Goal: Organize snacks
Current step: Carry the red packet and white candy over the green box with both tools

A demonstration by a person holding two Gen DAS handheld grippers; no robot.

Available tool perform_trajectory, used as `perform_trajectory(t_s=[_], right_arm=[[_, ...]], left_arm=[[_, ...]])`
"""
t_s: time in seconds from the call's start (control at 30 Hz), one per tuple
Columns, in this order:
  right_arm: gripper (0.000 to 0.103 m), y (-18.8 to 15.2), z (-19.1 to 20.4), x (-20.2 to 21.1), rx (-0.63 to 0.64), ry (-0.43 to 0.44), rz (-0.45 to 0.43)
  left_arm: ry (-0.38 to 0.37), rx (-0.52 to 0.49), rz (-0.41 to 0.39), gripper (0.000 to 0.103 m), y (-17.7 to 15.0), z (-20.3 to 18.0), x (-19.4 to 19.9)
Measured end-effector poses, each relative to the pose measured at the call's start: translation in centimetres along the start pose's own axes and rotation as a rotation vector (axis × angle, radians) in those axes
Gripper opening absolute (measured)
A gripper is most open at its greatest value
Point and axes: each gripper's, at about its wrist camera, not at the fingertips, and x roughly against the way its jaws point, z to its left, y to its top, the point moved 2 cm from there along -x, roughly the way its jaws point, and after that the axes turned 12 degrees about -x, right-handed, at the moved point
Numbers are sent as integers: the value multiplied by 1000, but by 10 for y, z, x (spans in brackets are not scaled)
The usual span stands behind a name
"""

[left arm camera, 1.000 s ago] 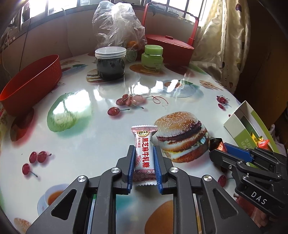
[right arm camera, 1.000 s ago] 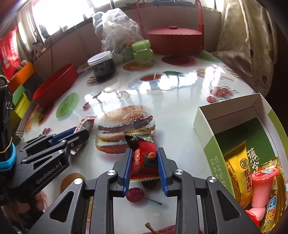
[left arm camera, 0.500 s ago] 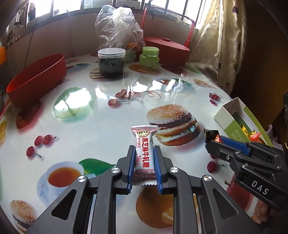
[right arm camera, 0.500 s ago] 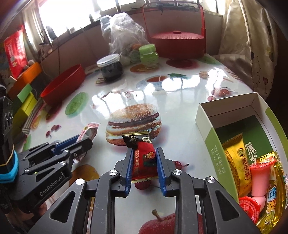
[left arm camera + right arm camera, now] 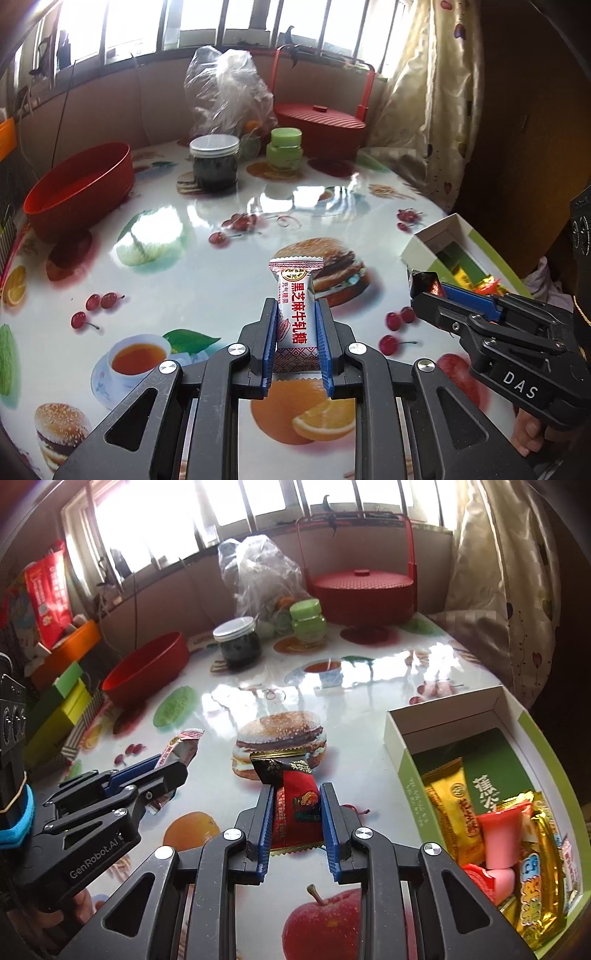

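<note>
A: White and red, the crinkle-edged sesame-candy wrapper [image 5: 295, 314] is seen clamped upright between the blue-padded fingers of the left tongs [image 5: 295, 341]. What is changed from a second ago?

B: The candy is held just as before, but more of the glossy fruit-and-burger printed bench [image 5: 184, 266] is now seen beneath it. A printed teacup and an orange slice, formerly hidden or at the edge, are now shown below the tongs, so the left tongs have been raised and drawn back from the printed burger.

A: And the right tongs [image 5: 297, 819]?

B: They are closed on a red and black foil sweet packet [image 5: 295, 797], its black top sticking out above the pads. Earlier a printed cherry was seen right under it; now a printed apple is exposed lower down and the packet is seen clear of the bench. It has been lifted too.

A: Where is the white and green cardboard box [image 5: 402, 771]?

B: It lies on the bench to the right of the right tongs, unmoved, with yellow, gold and pink snacks already lying inside. Both held sweets are outside it.

A: The far end?

B: The red plastic bowl [image 5: 79, 192], the dark jar with a white lid [image 5: 214, 164] and the green lidded jar [image 5: 284, 151] are seen where they were.
</note>
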Motion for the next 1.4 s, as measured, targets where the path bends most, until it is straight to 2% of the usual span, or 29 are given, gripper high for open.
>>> perform_trajectory(t_s=[0.7,1.4], right_arm=[[23,8,-42,45,-64,-16,-87],[23,14,-116,80,-158,-130,-151]], left_arm=[[-43,-98,-44,21,24,-54,15],[-158,-164,-33,21,50,-115,-13]])
